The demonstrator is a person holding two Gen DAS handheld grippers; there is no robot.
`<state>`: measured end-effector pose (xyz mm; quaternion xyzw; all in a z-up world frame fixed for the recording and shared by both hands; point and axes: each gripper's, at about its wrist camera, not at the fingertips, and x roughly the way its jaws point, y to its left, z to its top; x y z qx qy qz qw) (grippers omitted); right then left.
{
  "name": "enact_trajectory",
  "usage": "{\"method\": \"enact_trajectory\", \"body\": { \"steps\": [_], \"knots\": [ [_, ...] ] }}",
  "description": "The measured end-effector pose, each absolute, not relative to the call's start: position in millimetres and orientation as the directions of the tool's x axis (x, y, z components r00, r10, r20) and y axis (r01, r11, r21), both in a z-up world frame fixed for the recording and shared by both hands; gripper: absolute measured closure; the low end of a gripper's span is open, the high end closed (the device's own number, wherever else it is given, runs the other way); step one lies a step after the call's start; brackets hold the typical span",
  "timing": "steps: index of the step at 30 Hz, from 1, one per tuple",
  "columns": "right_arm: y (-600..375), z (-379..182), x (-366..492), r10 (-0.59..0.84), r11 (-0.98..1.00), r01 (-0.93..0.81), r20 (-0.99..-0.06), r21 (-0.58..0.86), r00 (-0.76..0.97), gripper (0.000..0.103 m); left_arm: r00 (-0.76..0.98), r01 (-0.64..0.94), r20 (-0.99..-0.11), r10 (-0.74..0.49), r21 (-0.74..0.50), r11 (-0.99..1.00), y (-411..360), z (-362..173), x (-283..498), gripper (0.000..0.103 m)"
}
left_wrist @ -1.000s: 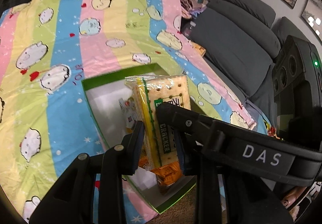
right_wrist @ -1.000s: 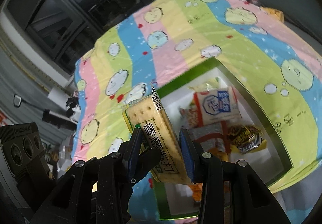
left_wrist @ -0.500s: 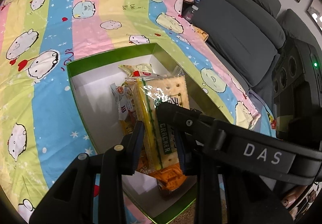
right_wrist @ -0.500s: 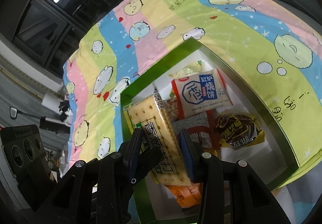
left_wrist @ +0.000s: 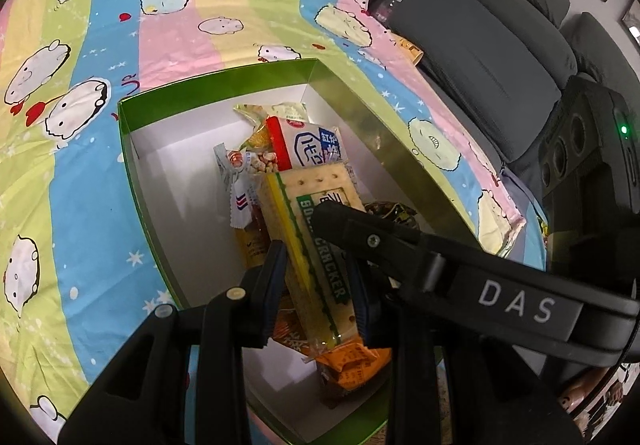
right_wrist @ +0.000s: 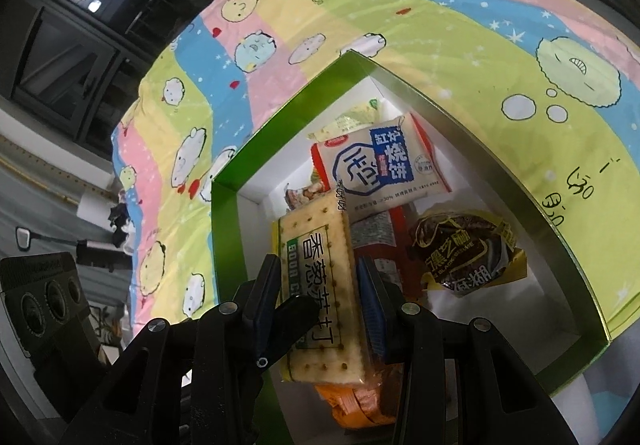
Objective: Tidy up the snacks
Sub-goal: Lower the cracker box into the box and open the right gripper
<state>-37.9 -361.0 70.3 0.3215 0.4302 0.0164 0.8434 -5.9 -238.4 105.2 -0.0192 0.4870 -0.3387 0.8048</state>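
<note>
A clear-wrapped cracker pack with a green label stands on end over the green box. My left gripper is shut on its lower part. The right gripper's finger reaches across the pack from the right. In the right wrist view the right gripper is also shut on the cracker pack, with the left gripper's finger in front of it. Inside the box lie a white and blue biscuit packet, a dark sesame packet and an orange packet.
The box sits on a striped cartoon blanket. A grey sofa runs along the right. A black device with a green light is close at the right. Dark windows stand behind.
Both grippers have come down toward the box with the cracker pack held between them. The box fills more of both views, and the pack now hangs over its inside.
</note>
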Motion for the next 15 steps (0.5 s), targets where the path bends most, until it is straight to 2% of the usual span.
{"method": "enact_trajectory", "body": {
  "steps": [15],
  "knots": [
    [-364.4, 63.1, -35.0, 0.311, 0.782, 0.261, -0.717, 0.566, 0.625, 0.061, 0.288, 0.525, -0.782, -0.553, -0.354, 0.774, -241.8, 99.8, -0.5, 0.074]
  ]
}}
